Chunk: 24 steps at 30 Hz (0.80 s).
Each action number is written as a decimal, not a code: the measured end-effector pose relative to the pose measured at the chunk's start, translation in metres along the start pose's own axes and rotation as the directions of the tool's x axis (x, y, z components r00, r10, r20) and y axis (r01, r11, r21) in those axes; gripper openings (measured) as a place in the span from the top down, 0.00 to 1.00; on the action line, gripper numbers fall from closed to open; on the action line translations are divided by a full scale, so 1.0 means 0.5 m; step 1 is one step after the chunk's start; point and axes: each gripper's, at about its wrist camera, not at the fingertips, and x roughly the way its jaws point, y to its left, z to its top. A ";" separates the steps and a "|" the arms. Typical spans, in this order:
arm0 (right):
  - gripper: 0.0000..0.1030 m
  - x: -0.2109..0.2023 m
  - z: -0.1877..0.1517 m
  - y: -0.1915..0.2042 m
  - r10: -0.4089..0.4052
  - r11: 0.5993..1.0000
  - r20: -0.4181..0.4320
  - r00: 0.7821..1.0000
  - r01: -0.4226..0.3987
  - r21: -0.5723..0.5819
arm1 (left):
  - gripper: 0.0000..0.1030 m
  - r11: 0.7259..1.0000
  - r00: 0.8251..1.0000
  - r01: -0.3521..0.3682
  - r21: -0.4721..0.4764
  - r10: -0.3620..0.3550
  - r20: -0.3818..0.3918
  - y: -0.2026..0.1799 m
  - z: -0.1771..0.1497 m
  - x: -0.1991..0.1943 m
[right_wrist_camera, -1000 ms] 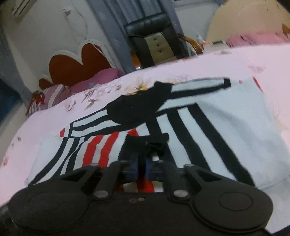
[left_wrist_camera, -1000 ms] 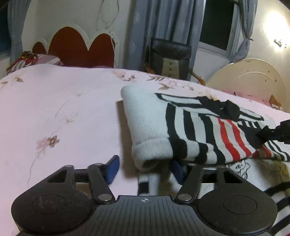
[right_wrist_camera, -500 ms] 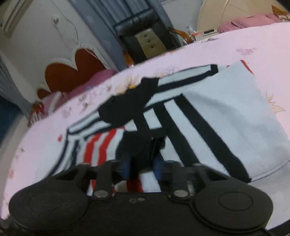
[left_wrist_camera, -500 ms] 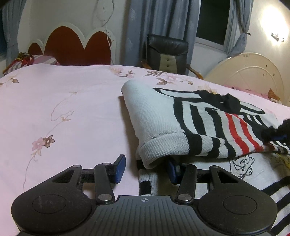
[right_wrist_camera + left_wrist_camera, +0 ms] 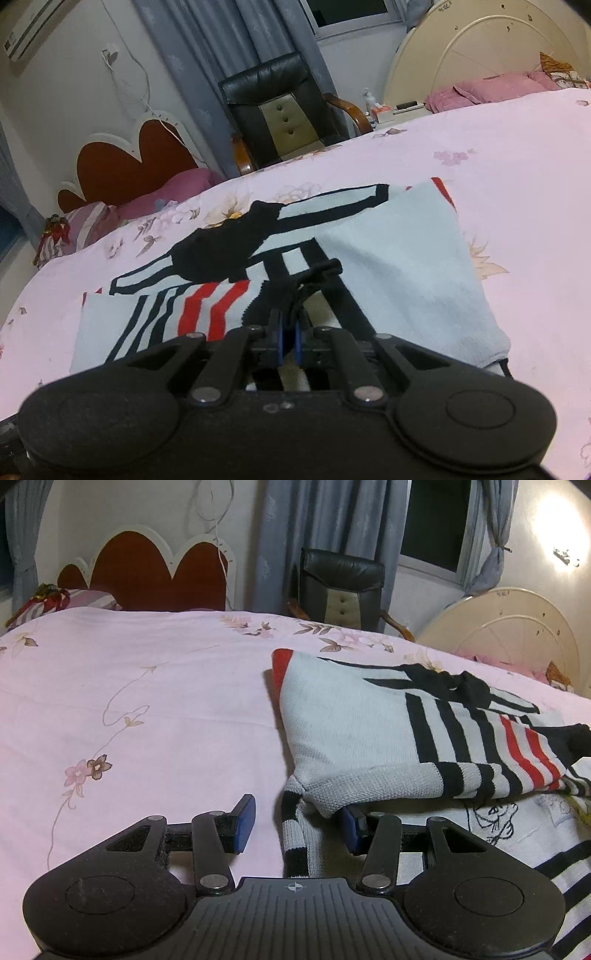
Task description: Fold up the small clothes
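Observation:
A small knitted sweater (image 5: 369, 731), pale grey with black and red stripes, lies folded over on the pink bedspread (image 5: 147, 701). My left gripper (image 5: 297, 823) is open, with the sweater's lower corner and a striped cuff between its blue pads (image 5: 243, 823). In the right wrist view the same sweater (image 5: 406, 258) lies ahead. My right gripper (image 5: 288, 339) is shut on a black edge of the sweater (image 5: 291, 291).
A red and white headboard (image 5: 147, 572) and a striped pillow (image 5: 74, 600) are at the bed's far left. A black chair (image 5: 340, 587) stands beyond the bed. A cream round headboard (image 5: 480, 55) and pink pillows (image 5: 491, 88) are at the right.
My left gripper has pulled back a little from the sweater's folded corner and stays open. The folded layer has shifted and a red edge now shows at its far corner. My right gripper stays shut.

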 end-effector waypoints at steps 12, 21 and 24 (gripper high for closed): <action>0.83 0.012 -0.014 -0.012 -0.040 0.999 -0.069 0.997 0.039 -0.019 | 0.52 0.997 0.998 0.052 -0.063 -0.055 -0.038 0.038 0.014 -0.033; 0.82 0.005 -0.013 0.038 0.006 0.990 -0.014 1.000 -0.008 -0.143 | 0.52 0.978 0.979 0.200 0.059 -0.201 0.015 -0.109 0.060 0.001; 0.84 0.035 -0.037 0.039 -0.029 0.984 -0.068 0.997 0.017 -0.175 | 0.52 0.983 0.985 0.168 0.070 -0.164 -0.057 -0.129 0.031 0.051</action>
